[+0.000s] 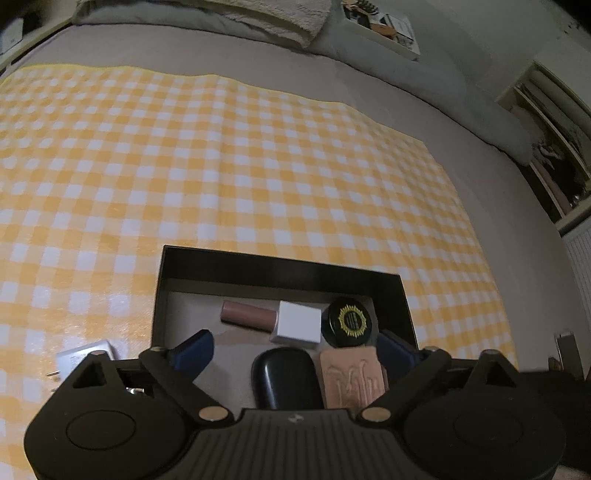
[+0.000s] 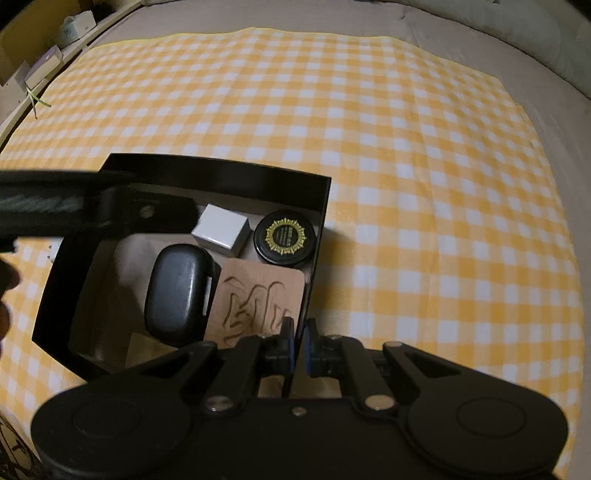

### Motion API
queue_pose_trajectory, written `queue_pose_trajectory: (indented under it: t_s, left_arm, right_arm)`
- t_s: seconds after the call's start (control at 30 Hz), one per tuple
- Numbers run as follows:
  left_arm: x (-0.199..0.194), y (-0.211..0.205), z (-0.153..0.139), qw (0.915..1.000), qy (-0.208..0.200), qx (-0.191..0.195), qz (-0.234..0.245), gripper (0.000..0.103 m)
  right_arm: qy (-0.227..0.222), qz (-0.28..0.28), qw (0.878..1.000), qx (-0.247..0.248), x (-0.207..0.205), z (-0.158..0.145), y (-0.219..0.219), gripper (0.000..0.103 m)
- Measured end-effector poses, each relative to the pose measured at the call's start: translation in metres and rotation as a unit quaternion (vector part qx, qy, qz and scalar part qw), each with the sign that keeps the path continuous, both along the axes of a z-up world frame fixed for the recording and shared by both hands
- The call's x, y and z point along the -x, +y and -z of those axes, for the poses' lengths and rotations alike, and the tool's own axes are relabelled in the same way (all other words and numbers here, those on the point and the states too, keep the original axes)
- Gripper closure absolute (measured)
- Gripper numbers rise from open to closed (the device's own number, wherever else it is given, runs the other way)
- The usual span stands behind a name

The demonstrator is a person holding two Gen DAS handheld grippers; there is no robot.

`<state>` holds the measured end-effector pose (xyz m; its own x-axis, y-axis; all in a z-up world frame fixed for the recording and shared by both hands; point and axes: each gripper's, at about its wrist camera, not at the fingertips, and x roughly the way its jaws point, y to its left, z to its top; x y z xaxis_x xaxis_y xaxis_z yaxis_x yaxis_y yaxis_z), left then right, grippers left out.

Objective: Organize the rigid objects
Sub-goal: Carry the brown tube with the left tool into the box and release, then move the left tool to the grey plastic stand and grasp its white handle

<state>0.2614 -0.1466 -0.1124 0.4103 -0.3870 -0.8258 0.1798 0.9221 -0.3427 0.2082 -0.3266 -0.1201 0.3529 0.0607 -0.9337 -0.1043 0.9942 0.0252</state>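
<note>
A black open box (image 1: 280, 264) (image 2: 325, 206) sits on a yellow checked cloth. Inside lie a pink tube with a white square cap (image 1: 297, 320) (image 2: 221, 229), a round black jar with a gold emblem (image 1: 349, 320) (image 2: 285, 237), a black oval case (image 1: 286, 380) (image 2: 177, 293) and a tan carved block (image 1: 352, 380) (image 2: 258, 302). My left gripper (image 1: 295, 350) is open and empty, hovering over the box. My right gripper (image 2: 298, 341) is shut on the box's right wall.
A white charger plug (image 1: 83, 360) lies on the cloth left of the box. The yellow checked cloth (image 2: 424, 166) covers a grey bed. Pillows (image 1: 258, 18) and shelves (image 1: 550, 155) lie beyond. The left gripper's arm (image 2: 74, 210) crosses the right wrist view.
</note>
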Motion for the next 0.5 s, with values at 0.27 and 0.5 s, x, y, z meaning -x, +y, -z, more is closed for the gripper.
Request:
queue_pose_trajectory:
  t_s: [0.27, 0.5]
  left_arm:
    - [0.022, 0.023, -0.012, 0.9995, -0.022, -0.016, 0.017, 0.000]
    - [0.035, 0.048, -0.025, 0.9963, -0.063, -0.045, 0.038, 0.000]
  right_arm:
    - [-0.004, 0.010, 1.000, 0.005, -0.002, 0.007, 0.000, 0.098]
    - [0.006, 0.018, 1.000, 0.018, -0.007, 0.005, 0.004, 0.098]
